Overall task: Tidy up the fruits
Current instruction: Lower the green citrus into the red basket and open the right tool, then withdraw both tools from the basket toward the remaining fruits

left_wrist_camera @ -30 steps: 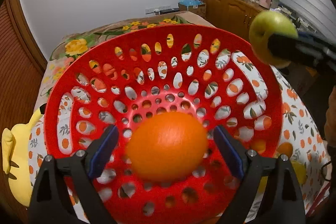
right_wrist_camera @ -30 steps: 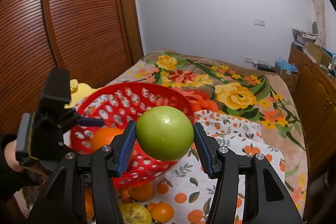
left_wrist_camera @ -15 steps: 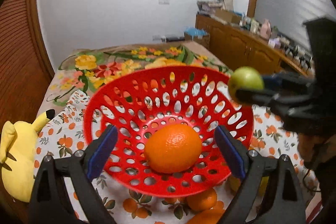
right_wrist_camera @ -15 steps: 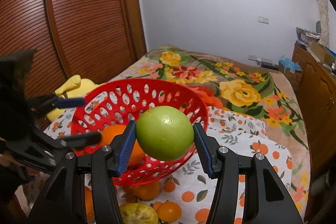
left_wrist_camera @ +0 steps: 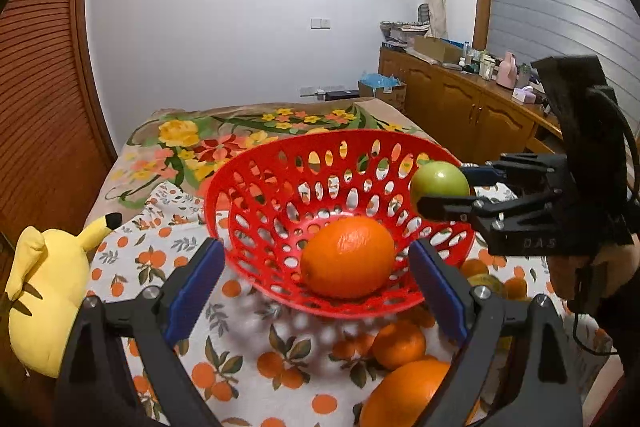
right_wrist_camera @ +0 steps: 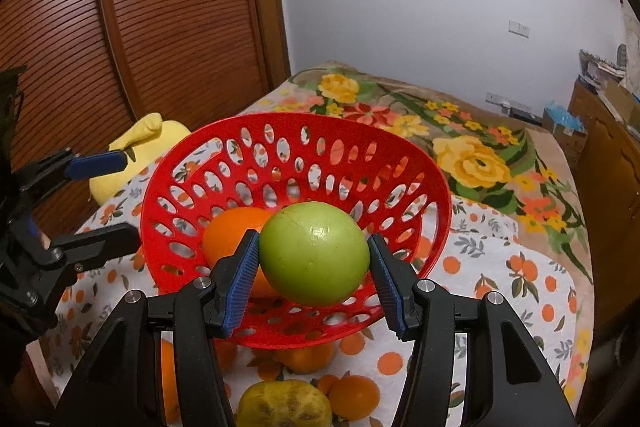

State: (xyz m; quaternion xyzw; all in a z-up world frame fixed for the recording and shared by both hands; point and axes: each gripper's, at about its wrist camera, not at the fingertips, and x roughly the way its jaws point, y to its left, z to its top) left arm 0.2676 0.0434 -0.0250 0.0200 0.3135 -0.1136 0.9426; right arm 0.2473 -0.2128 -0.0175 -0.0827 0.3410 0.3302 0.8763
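Right wrist view: right gripper [right_wrist_camera: 314, 277] clamped a green apple [right_wrist_camera: 314, 253] at frame centre, above the near rim of the red basket [right_wrist_camera: 424, 171]. An orange [right_wrist_camera: 232, 231] lay inside the basket. Left wrist view: left gripper [left_wrist_camera: 316, 291] stood wide open, holding nothing, before the basket. Loose oranges [left_wrist_camera: 400, 345] lay on the bed at lower centre.

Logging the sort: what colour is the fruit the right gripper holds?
Green round fruit; clearest in the right wrist view.

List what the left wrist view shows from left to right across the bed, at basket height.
Yellow plush toy → red basket → orange inside it → green apple → right hand-held gripper shut on the apple.
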